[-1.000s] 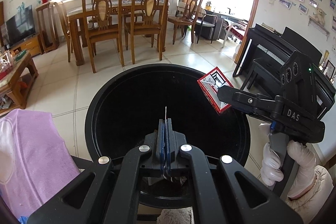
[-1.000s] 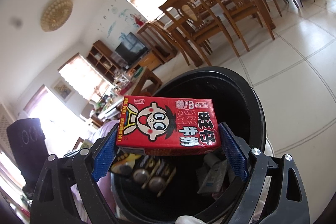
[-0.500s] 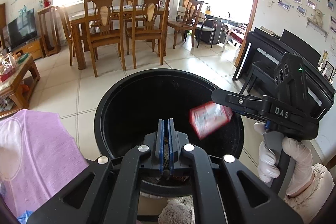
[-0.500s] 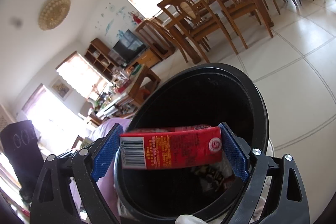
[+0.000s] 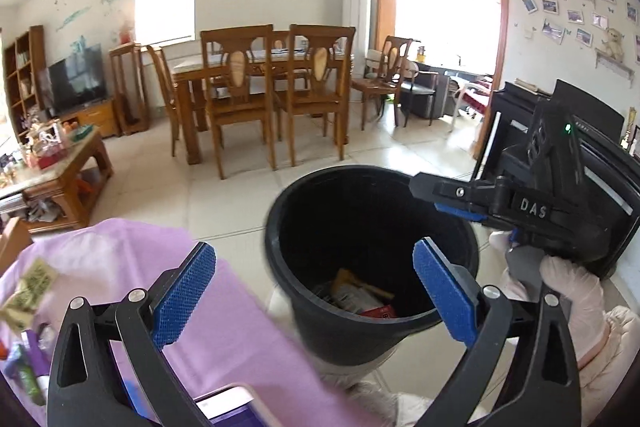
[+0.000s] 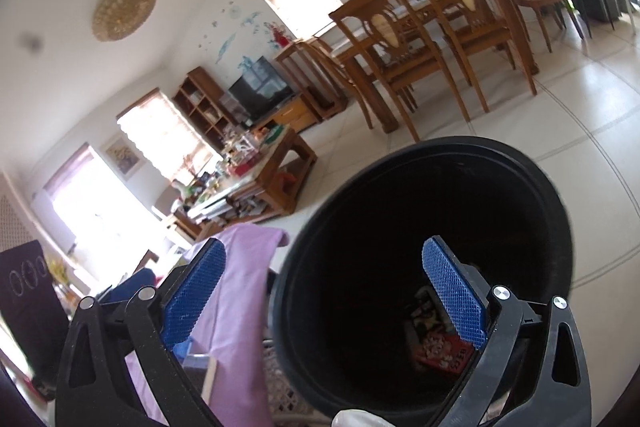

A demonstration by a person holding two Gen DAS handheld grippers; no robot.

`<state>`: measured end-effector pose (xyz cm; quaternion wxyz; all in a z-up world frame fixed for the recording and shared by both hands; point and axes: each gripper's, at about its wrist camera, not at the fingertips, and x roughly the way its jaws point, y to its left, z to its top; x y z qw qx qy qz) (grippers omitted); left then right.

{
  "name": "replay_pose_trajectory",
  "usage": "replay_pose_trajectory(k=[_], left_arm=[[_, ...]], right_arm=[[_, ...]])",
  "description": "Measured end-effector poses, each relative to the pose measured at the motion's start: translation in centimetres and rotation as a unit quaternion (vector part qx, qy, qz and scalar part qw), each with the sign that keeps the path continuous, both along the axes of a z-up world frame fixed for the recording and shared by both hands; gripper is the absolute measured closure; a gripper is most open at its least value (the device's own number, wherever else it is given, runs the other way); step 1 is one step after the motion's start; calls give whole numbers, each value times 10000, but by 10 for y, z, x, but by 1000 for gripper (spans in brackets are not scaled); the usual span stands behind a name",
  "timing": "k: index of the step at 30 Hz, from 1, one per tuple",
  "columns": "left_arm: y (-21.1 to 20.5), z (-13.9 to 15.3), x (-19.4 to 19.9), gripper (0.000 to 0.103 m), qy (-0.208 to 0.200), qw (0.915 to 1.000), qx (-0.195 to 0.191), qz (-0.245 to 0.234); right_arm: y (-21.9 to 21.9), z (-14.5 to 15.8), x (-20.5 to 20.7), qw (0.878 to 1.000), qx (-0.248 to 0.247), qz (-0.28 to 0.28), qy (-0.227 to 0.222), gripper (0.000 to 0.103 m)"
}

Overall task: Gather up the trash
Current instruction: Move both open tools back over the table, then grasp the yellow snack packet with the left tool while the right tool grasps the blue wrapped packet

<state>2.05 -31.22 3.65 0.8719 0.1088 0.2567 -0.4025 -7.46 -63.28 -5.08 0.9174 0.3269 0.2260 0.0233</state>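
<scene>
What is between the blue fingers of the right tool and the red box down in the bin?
Nothing. In the right wrist view, the right tool is open and empty above the black bin; the red box lies at the bottom among other trash.

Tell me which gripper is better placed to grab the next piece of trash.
Left, probably. The left gripper is open beside the purple cloth with litter on it; the right gripper, also open, hangs over the black bin.

Open bin mouth (image 6: 420,211) just ahead of the spread right gripper (image 6: 324,291), purple cloth (image 6: 240,291) crowding left.
</scene>
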Motion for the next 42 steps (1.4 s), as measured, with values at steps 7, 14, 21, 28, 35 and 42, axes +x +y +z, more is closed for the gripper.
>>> replay_pose_trajectory(k=[7, 14, 21, 28, 35, 42], left_arm=[[81, 0, 30, 5, 132, 9968, -117, 784], [186, -5, 89, 5, 347, 9836, -126, 1768], [244, -31, 175, 5, 814, 9721, 659, 2097], [254, -51, 216, 5, 1278, 9765, 949, 1451], [247, -70, 228, 16, 1519, 9762, 938, 1230], [251, -84, 233, 55, 1758, 9726, 964, 1179]], right_arm=[[77, 26, 43, 9975, -345, 606, -101, 6], [164, 41, 92, 9870, -756, 1415, -72, 6], [257, 37, 130, 9546, -1520, 2535, 367, 6], [344, 8, 153, 8632, -3028, 3919, 979, 10], [379, -32, 157, 7814, -3788, 4801, 1242, 25], [395, -44, 163, 7532, -3777, 5217, 1338, 44]])
